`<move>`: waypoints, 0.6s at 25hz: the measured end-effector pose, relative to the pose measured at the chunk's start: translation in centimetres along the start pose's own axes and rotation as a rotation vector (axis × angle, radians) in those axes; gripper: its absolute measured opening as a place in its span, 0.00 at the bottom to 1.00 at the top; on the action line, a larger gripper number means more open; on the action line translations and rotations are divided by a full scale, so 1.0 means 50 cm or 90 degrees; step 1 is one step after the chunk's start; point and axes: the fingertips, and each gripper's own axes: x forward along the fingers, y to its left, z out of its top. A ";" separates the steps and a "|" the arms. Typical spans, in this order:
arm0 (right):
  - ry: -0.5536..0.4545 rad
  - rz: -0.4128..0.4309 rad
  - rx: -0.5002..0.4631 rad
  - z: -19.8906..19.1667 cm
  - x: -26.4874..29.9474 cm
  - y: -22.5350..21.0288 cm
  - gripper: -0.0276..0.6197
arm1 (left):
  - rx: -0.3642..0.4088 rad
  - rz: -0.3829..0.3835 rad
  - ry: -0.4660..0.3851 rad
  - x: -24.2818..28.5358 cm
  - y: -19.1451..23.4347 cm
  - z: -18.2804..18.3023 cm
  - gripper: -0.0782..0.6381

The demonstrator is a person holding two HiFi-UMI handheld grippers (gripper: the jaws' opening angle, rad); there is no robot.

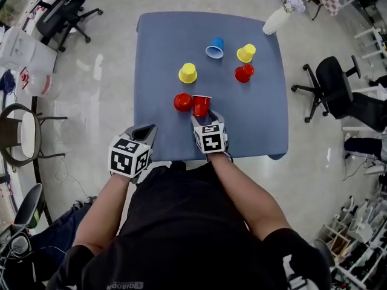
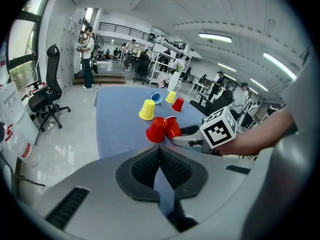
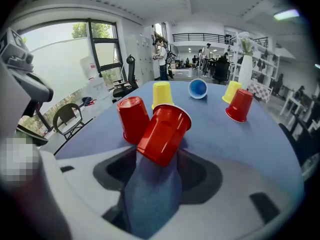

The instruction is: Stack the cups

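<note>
The main risk is the tipped cup (image 3: 164,134). It lies tilted near the middle of the table's (image 1: 158,47) near edge, bottom end toward the person, mouth pointing at the far edge. It is round and light, so if the jaws close off-centre or one pad arrives first, it will likely roll or skid away. The red cup (image 3: 132,118) stands mouth-down right beside it, on the left; whether the two touch I cannot tell. A push from the left jaw could knock that one over or shove it along. A hard squeeze on the thin wall could also dent the cup and make it jam when stacked.

The right gripper (image 1: 206,118) is spread as wide as it goes. The tipped cup's bottom end sits between its jaws, but the pads do not appear to press on it, so I judge it not yet gripped.

The left gripper (image 1: 146,131) hangs over the near edge toward the near left corner, jaws fully together with nothing between them.

A yellow cup (image 1: 188,73) and three more stand or lie further back, well apart from both grippers.
</note>
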 end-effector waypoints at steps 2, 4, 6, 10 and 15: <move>-0.003 -0.010 0.005 -0.001 0.006 -0.003 0.41 | 0.002 0.001 0.003 -0.004 0.006 -0.004 0.12; -0.006 -0.018 0.016 0.000 0.013 -0.007 0.41 | 0.005 0.002 0.005 -0.006 0.013 -0.005 0.12; -0.007 -0.023 0.023 0.004 0.018 -0.008 0.41 | 0.007 0.003 0.008 -0.009 0.018 -0.006 0.12; -0.007 -0.046 0.021 0.006 0.020 -0.022 0.41 | 0.004 0.002 0.013 -0.006 0.018 -0.011 0.12; -0.007 -0.080 0.040 0.003 0.009 -0.064 0.41 | -0.002 -0.001 0.015 0.002 0.015 -0.012 0.12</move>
